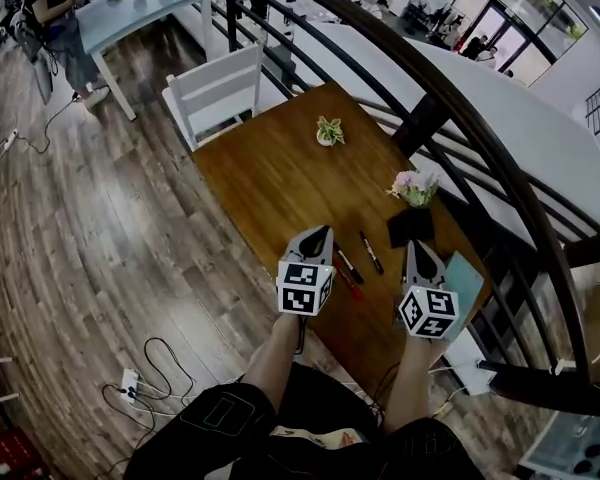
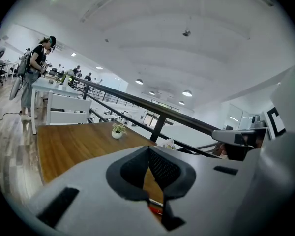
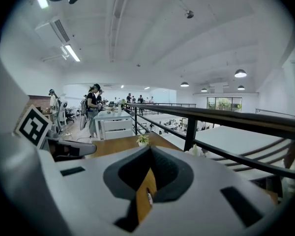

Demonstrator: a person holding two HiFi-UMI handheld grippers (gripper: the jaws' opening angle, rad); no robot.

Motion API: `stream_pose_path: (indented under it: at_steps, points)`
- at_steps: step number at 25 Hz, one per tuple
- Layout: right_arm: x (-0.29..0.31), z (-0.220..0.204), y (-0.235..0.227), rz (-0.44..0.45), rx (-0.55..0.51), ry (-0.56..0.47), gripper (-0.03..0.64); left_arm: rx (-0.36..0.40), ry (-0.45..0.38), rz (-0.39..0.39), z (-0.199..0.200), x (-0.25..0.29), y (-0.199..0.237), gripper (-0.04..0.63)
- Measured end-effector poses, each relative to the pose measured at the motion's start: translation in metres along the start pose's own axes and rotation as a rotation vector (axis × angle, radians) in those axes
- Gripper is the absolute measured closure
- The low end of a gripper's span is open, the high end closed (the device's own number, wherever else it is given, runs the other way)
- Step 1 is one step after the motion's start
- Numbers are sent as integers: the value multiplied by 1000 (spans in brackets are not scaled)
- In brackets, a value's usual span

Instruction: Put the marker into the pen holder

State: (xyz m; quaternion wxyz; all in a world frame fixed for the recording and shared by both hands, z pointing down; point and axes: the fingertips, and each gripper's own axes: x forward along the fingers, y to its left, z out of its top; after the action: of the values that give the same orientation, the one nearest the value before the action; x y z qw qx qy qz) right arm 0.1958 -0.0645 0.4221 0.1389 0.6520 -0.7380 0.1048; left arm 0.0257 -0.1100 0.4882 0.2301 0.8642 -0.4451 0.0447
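Three markers lie on the wooden table [image 1: 270,178] between my grippers in the head view: a dark one [image 1: 371,252], a second dark one [image 1: 349,265] and a red one [image 1: 348,285]. The black pen holder [image 1: 410,229] stands just beyond them, to the right, below a small bunch of flowers [image 1: 413,187]. My left gripper [image 1: 322,232] hovers to the left of the markers, its jaws drawn together and holding nothing. My right gripper [image 1: 417,247] hangs right by the holder's near side, also shut and empty. Through the left gripper's [image 2: 155,181] narrow slit a sliver of red marker [image 2: 155,210] shows.
A small potted plant [image 1: 330,131] sits at the table's far side. A teal pad [image 1: 467,278] lies at the right edge. A dark railing [image 1: 450,98] runs close behind the table. A white chair [image 1: 220,93] stands at the far left end, and cables [image 1: 150,378] lie on the floor.
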Motion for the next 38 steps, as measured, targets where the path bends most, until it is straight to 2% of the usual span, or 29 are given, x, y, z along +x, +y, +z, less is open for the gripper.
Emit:
stream_pose_path:
  at_steps: [11,18,38]
  points:
    - [39,-36,-5,31,-99,160,611,-56,92,-25,-41,33,2,589]
    - [54,-57,-1,57,-166,263,611,-78,93,-8,-47,36,12,589]
    - [115,-154,15,214,-273,545,609,-168,162,17,-105,42,16,589]
